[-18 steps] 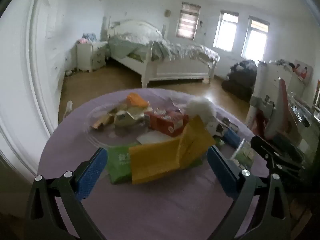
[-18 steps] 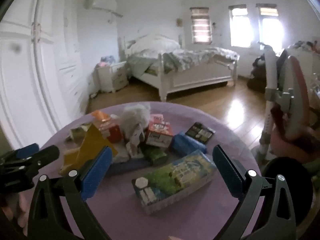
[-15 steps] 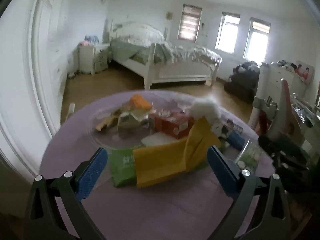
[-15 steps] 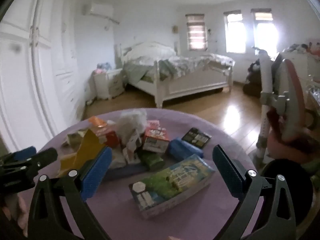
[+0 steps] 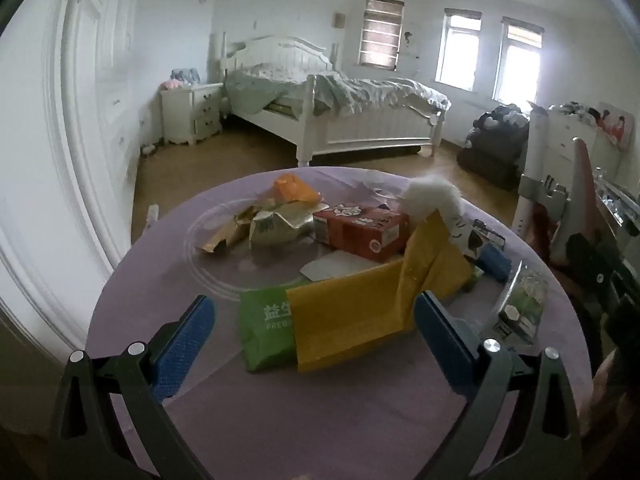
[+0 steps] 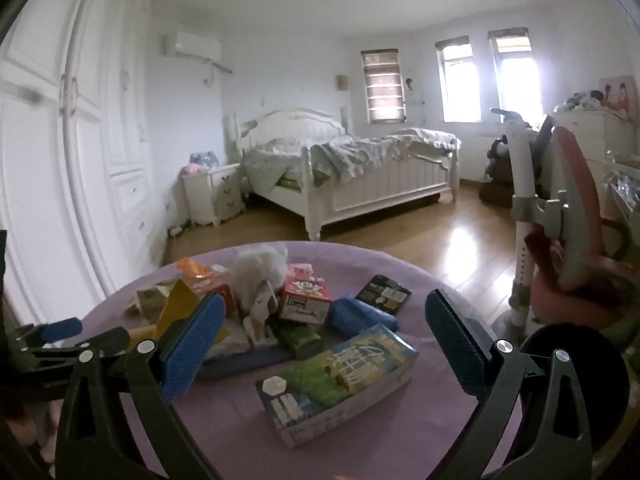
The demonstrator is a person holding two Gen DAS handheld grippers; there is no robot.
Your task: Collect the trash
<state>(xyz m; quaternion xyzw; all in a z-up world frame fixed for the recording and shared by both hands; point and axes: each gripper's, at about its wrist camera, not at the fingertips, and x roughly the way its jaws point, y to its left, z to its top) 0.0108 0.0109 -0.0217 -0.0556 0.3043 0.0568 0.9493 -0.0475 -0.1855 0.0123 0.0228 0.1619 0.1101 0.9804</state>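
Plainly nothing is collected yet: the left tool and right tool both stand wide apart and empty above the purple counter, where the yellow envelope, green milk carton and remaining trash lie scattered.

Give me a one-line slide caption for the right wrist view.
Open right gripper hovers over a green milk carton among trash on a purple round table.

Lilac tablecloth; yellow envelope, green sachet, red carton; green-and-blue milk carton, blue gripper pads
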